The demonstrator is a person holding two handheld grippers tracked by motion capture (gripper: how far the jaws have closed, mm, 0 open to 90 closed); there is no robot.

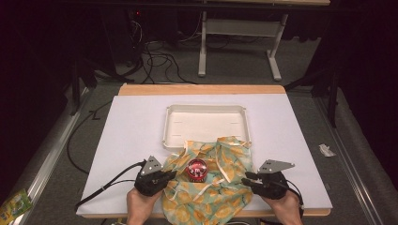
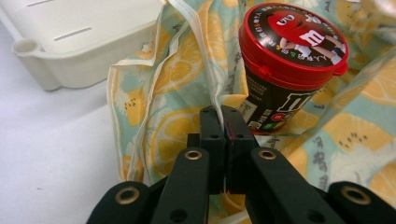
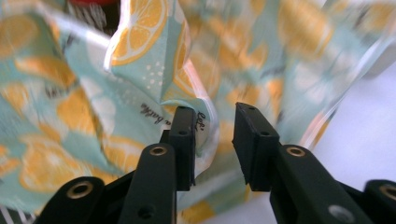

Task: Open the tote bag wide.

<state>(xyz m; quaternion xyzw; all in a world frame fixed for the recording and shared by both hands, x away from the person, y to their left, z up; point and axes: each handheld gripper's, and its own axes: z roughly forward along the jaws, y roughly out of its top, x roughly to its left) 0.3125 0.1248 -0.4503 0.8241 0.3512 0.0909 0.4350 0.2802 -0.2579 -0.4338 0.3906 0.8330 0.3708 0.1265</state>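
Note:
A lemon-print cloth (image 1: 211,192) lies crumpled at the table's front, its far edge draped over the near rim of a white tray (image 1: 205,109). A black candy tub with a red lid (image 1: 196,169) stands upright on the cloth. My left gripper (image 1: 172,175) is at the cloth's left edge. In the left gripper view its jaws (image 2: 224,122) are pressed together on a fold of the cloth (image 2: 154,93), just in front of the tub (image 2: 289,60). My right gripper (image 1: 248,177) is at the cloth's right edge. There it (image 3: 214,126) stands open, the cloth's hem (image 3: 70,116) lying loosely against one pad.
The tray (image 2: 70,56) holds nothing and sits mid-table on a white sheet (image 1: 131,140). Wooden table edges show at the back and front. Cables (image 1: 159,58) run over the floor behind. A scrap of wrapper (image 1: 327,150) lies on the floor to the right, a green packet (image 1: 14,204) at the lower left.

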